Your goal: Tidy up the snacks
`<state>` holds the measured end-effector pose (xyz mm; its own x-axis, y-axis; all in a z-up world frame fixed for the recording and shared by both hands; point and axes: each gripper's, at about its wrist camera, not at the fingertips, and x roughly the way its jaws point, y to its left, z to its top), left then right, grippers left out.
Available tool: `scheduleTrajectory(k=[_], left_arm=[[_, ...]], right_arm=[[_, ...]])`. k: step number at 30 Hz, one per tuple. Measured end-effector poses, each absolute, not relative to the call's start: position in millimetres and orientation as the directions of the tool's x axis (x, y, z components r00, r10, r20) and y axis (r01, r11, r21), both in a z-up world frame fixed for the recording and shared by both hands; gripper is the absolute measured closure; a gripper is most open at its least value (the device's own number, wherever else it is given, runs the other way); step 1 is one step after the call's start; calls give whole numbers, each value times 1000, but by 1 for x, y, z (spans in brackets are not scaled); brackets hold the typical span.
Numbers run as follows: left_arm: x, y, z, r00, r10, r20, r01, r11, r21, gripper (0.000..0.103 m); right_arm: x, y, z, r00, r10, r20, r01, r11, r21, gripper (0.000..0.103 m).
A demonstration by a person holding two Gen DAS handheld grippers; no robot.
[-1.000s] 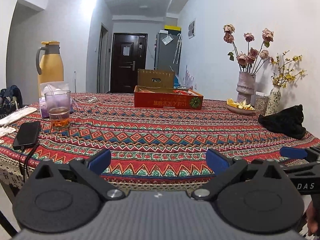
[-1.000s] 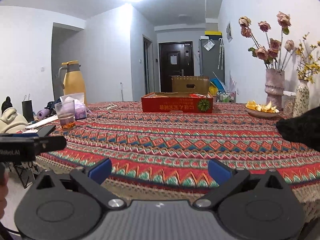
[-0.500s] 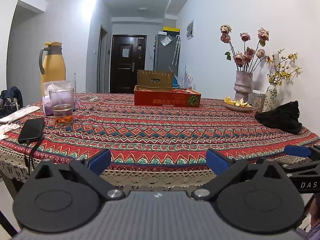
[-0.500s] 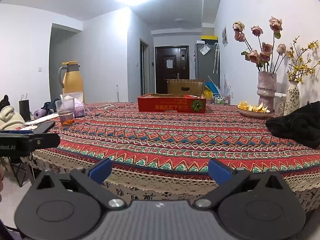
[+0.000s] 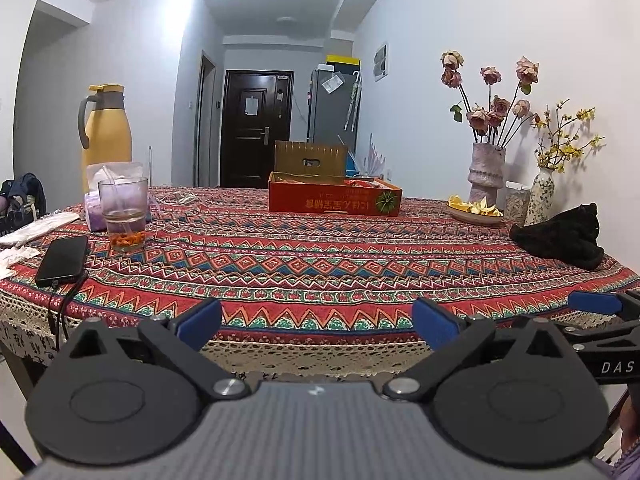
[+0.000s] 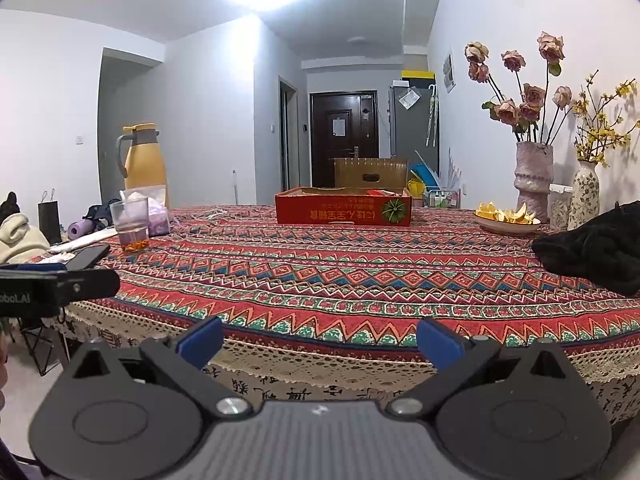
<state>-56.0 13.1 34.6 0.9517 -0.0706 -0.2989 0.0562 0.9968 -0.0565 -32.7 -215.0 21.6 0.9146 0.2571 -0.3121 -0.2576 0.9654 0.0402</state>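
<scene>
The red box (image 5: pixel 335 198) with snack packets inside stands far across the bench (image 5: pixel 320 264), its flap up, so it is open from above. Left of the box are a glass (image 5: pixel 123 212) and a phone (image 5: pixel 62 255); right of the box, a plate of peels (image 5: pixel 474 212) and a black cloth (image 5: pixel 560 236). Before the box, at the near edge, the left gripper (image 5: pixel 316 318) and the right gripper (image 6: pixel 319 338) hover — fingers spread, holding nothing, probably ready to reach in.

red box (image 5: pixel 335 199) contents mostly hidden by its wall, phone (image 5: pixel 62 255) cable dropping behind left gripper (image 5: pixel 316 322)
</scene>
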Motion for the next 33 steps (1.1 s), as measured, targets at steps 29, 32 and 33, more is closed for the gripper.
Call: scheduleTrajectory(k=[29, 32, 33], left_arm=[[-56, 15, 35, 951, -73, -300, 59, 997, -55, 0], [-56, 16, 35, 951, -72, -300, 59, 997, -53, 0], [-56, 15, 35, 951, -73, -301, 59, 997, -55, 0]], right_arm=[[-32, -217, 21, 911, 263, -317, -258, 964, 57, 0], [-31, -217, 21, 912, 262, -317, -257, 965, 57, 0], [-31, -217, 21, 911, 262, -317, -258, 965, 57, 0]])
